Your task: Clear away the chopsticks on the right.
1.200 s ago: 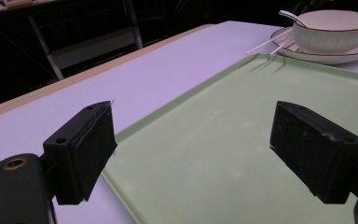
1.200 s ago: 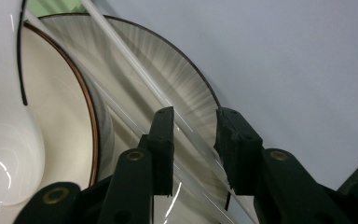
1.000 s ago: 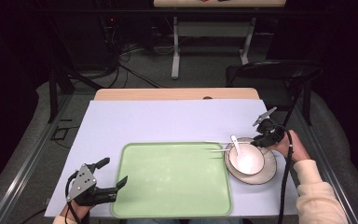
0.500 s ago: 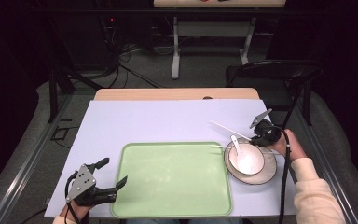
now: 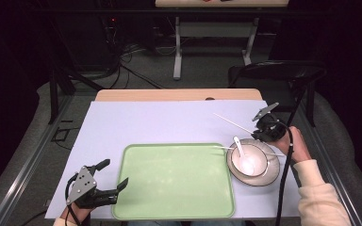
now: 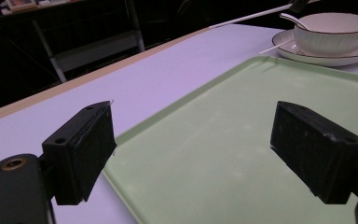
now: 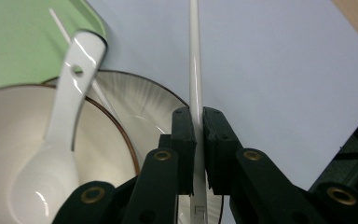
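From above, the left gripper [image 5: 104,184] is hovering spread wide at the green tray's [image 5: 174,207] near-left corner. Along its jaws, the tray is lying between them. At the right gripper [image 7: 198,140], the jaws are pinching a white chopstick [image 7: 195,60] above the bowl [image 7: 9,140] holding a spoon [image 7: 60,135].

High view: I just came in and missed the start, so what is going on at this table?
A person works with two hand-held grippers. The right gripper has its fingers shut on a thin white chopstick, held in the air above the lavender table cover. A second white chopstick rests across the brown-rimmed plate, which carries a white bowl with a white ceramic spoon. The left gripper is open at the empty green tray's edge.
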